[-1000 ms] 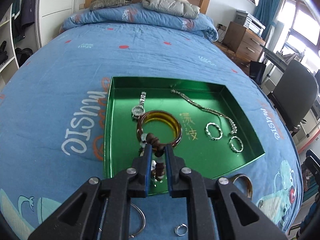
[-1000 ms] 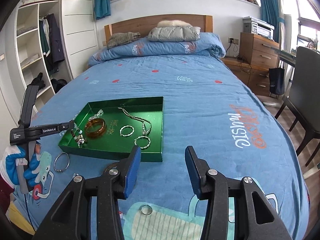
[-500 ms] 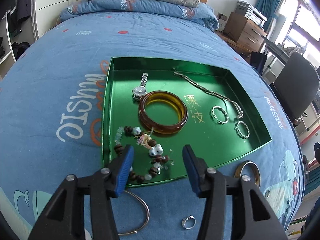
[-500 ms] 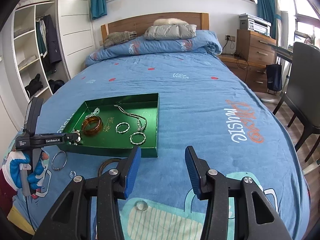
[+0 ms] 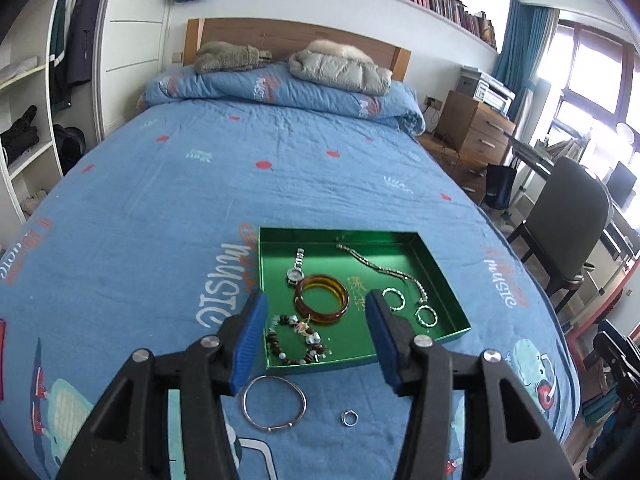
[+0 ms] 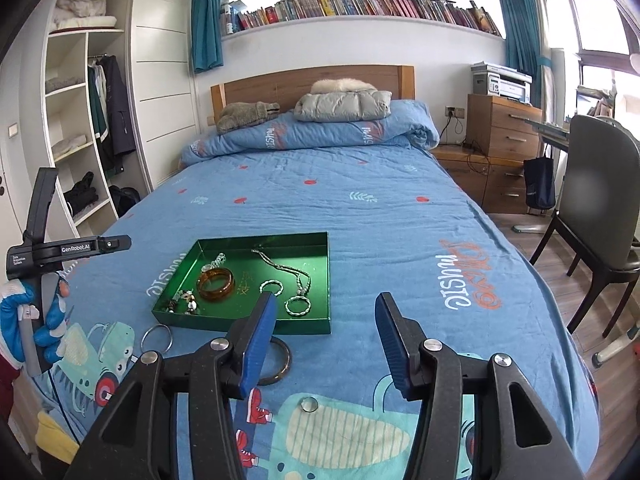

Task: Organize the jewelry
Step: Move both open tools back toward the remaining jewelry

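Note:
A green tray [image 5: 440,276] [image 6: 316,240] lies on the blue bed. In it are a beaded bracelet [image 5: 298,340] [image 6: 182,302], an amber bangle [image 5: 322,299] [image 6: 216,283], a watch [image 5: 297,268], a chain necklace [image 5: 384,270] [image 6: 286,267] and two silver rings [image 5: 408,308]. On the bedcover in front lie a silver bangle [image 5: 274,402] [image 6: 157,336], a small ring [image 5: 349,418] and, in the right wrist view, a dark bangle [image 6: 280,364] and a ring [image 6: 309,404]. My left gripper [image 5: 316,336] is open and empty above the tray's near edge. My right gripper [image 6: 326,342] is open and empty.
A folded duvet and jackets [image 6: 344,106] lie at the headboard. A wooden nightstand with a printer [image 6: 502,120] and a dark chair [image 6: 596,216] stand to the right. A wardrobe with shelves [image 6: 76,128] is on the left.
My left gripper opened and let the beaded bracelet drop into the tray's near left corner, then drew back and up. My right gripper rose slightly and stayed open.

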### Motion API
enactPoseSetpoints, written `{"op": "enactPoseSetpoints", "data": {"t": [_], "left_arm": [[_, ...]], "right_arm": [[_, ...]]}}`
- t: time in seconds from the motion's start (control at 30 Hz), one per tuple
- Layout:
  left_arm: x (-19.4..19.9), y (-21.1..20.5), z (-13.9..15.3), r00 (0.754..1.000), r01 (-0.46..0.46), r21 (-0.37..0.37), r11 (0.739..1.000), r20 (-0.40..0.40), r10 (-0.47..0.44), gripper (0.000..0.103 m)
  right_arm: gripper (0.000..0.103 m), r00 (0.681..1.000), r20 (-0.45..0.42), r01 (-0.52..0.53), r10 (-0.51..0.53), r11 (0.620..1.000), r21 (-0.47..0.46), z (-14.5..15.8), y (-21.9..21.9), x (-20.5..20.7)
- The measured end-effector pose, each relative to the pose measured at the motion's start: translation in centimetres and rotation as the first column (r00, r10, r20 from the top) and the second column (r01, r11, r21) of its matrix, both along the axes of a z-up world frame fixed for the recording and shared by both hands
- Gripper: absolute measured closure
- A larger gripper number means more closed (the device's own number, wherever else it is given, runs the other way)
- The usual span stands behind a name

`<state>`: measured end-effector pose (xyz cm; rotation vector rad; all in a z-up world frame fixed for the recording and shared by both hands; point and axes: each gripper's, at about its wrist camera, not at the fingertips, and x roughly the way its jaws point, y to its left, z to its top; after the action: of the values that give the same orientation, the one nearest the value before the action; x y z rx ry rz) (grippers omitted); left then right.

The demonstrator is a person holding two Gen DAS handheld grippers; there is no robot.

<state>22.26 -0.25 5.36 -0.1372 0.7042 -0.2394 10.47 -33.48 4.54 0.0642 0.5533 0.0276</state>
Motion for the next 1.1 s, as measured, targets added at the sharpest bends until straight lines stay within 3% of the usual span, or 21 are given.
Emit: {"op": "enactPoseSetpoints", "data": {"t": [0.3,0.53,0.87,1.1], "left_arm": [[-7.0,4.1,4.9,0.996,0.035,-0.047,0.998,0.078,-0.031,0.054],[-11.0,6.5,6.4,0.993,0.028,-0.076,0.997,0.113,-0.019,0.054],[-12.8,4.4,3.4,0.996,0.062,-0.066,0.996,0.066,-0.058,0.054],[-11.6,1.6,-0.9,0.998,0.055,-0.043,0.998,-0.007,-0.055,0.054]], "right_arm": [[0.050,0.997,0.069,-0.023,0.023,1.000,0.005,2.7,1.5,-4.2],[0.050,0.995,0.094,-0.033,0.033,0.999,-0.002,3.5,1.9,-6.6],[0.050,0.996,0.080,-0.028,0.027,0.999,0.016,2.0,0.6,-7.0],[0.050,0.999,0.008,-0.042,0.042,0.998,0.046,-1.7,-0.3,-5.3]]}}
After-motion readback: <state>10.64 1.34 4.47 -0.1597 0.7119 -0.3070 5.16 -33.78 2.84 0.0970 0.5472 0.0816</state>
